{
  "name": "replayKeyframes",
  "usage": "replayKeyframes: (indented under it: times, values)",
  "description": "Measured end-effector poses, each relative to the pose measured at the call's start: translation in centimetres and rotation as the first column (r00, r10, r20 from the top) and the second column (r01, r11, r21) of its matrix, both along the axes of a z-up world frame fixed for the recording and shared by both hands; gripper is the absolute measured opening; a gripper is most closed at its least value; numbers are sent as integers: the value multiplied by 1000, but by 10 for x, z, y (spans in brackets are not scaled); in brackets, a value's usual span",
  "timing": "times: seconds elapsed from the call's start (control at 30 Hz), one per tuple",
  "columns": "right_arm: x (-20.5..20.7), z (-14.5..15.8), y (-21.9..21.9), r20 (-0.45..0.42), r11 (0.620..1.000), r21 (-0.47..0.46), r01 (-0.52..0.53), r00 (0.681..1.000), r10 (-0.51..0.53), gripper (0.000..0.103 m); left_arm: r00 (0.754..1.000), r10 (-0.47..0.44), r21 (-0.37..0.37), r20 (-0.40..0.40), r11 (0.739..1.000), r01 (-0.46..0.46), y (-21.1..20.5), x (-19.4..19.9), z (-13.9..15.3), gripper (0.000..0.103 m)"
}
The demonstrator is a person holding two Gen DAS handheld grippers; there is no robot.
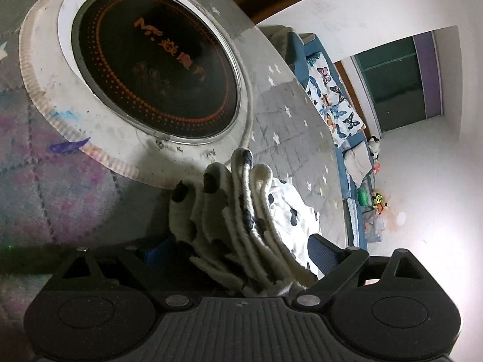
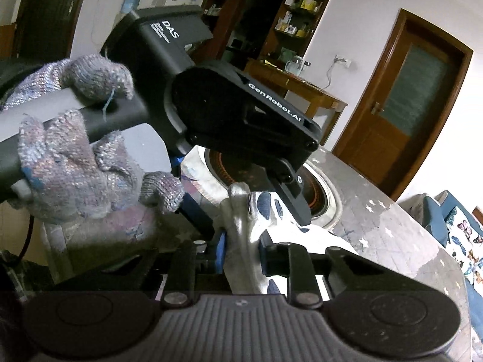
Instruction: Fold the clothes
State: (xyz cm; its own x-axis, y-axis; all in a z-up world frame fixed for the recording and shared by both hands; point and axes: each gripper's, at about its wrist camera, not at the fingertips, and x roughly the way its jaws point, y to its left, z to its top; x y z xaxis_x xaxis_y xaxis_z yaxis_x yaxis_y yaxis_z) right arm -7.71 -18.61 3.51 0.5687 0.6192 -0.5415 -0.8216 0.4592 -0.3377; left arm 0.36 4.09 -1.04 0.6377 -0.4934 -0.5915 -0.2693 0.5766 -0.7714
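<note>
Both tongs grip one item. The right gripper has its jaws nearly closed, pinching a bunched ridge of the spotted garment. The left gripper appears clamped on gathered folds of that garment, though its fingers are largely hidden. The cloth hangs bundled above the quilted table cover, beside the round hotplate, probably so it can be spread flat for folding.

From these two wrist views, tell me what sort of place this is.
Probably a lived-in home, a living or dining room. A round table has a built-in cooktop at its centre, a blue sofa with a butterfly-print cover stands beyond it, and a wooden shelf cabinet holds household odds and ends.
</note>
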Motion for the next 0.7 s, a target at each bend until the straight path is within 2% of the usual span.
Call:
replayKeyframes:
  times: [0.37, 0.47, 0.5, 0.53, 0.63, 0.7]
  values:
    - [11, 4, -6, -13, 999, 49, 15, 1000, -15, 18, 1000, -2, -88, -14, 996, 1, -1, 0, -10, 92]
    - [9, 2, -6, -29, 999, 47, 6, 1000, -5, 18, 1000, -2, -84, -18, 996, 1, -2, 5, -12, 80]
    - [8, 1, -5, -37, 999, 45, 3, 999, -1, 18, 1000, 1, -86, -24, 996, -3, -2, 7, -13, 72]
    - [9, 1, -6, -44, 999, 44, 0, 999, 2, 19, 1000, 7, -83, -31, 996, -10, -1, 7, -14, 57]
    - [12, 1, -10, -84, 999, 54, -3, 996, 7, 27, 999, 6, -84, -51, 996, -10, 3, 8, -22, 36]
    - [14, 4, -18, -114, 997, 77, 4, 994, 5, 33, 999, 5, -77, -51, 997, -9, 6, 7, -25, 31]
